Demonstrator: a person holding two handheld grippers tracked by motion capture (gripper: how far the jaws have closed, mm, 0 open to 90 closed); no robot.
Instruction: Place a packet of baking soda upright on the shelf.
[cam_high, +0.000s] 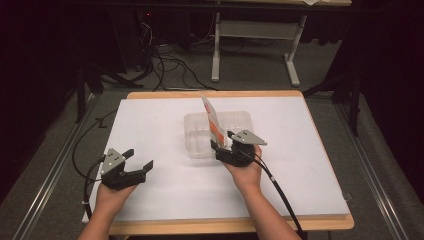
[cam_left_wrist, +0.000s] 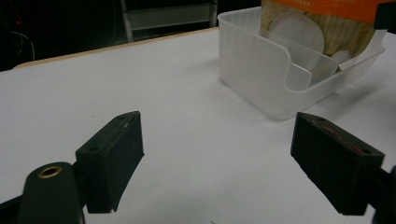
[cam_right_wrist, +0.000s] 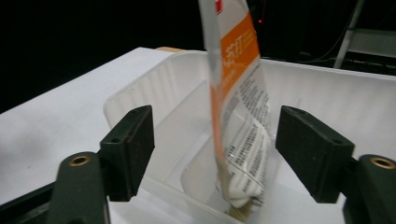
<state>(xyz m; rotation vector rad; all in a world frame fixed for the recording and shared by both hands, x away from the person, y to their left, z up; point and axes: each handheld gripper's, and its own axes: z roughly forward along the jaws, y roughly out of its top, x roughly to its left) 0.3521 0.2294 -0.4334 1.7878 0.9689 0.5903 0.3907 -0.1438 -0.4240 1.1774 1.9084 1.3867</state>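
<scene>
A clear plastic bin (cam_high: 197, 131) stands on the white table top (cam_high: 150, 120). An orange-and-white packet (cam_high: 213, 122) stands upright in it, leaning slightly. In the right gripper view the packet (cam_right_wrist: 236, 102) rises between the two black jaws, which stand apart and touch neither side of it; its lower end rests inside the bin (cam_right_wrist: 154, 93). My right gripper (cam_high: 226, 141) hovers at the bin's near rim, open. My left gripper (cam_high: 137, 159) rests low over the table at the near left, open with nothing between its pads (cam_left_wrist: 112, 158). From there the bin (cam_left_wrist: 261, 70) and packet (cam_left_wrist: 322, 23) lie ahead to the right.
The table top has a wooden edge (cam_high: 230, 225) along the front. Black cables (cam_high: 277, 190) trail from both grippers off the near side. Beyond the table stand a white desk frame (cam_high: 255, 47) and floor cables (cam_high: 170, 65) on grey carpet.
</scene>
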